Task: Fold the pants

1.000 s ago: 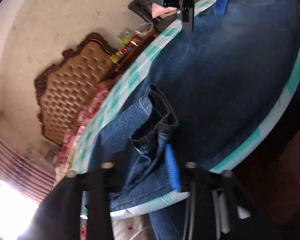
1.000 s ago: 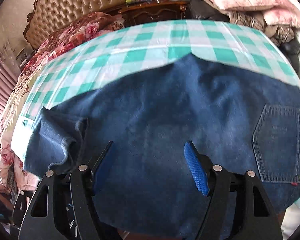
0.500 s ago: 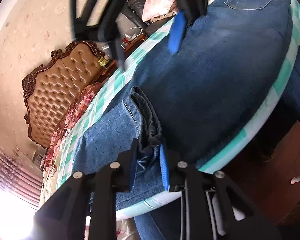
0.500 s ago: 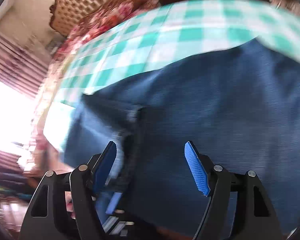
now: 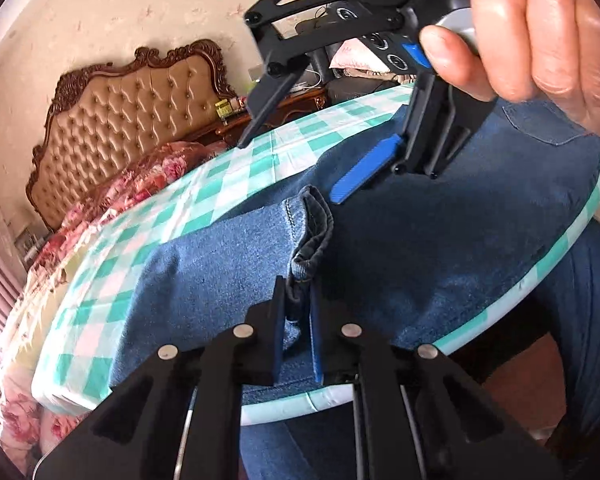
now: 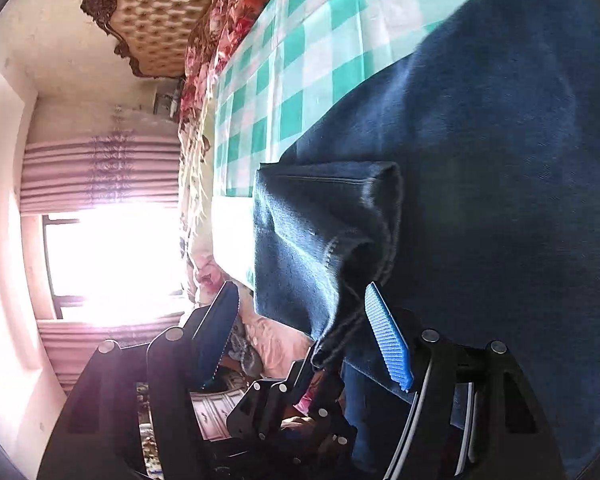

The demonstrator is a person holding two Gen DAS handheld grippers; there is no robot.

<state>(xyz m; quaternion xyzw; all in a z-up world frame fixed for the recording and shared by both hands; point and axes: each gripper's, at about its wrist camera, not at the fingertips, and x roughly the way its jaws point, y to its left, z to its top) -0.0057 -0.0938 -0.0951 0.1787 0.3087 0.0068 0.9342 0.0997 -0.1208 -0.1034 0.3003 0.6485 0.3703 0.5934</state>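
At the bottom centre of the left wrist view, the left gripper point(image 5: 297, 320) is closing on the bunched hem of the dark blue denim pants point(image 5: 440, 248), a fold it stood wide around a second ago; the pants lie spread over the round table with the green-and-white checked cloth point(image 5: 228, 188). In the upper right of that view the right gripper point(image 5: 296, 168), held by a bare hand point(image 5: 536, 28), has swung in over the denim from the far edge. In the right wrist view its jaws stay wide apart with nothing gripped, the folded hem just ahead of its blue ribbed pad point(image 6: 388, 344).
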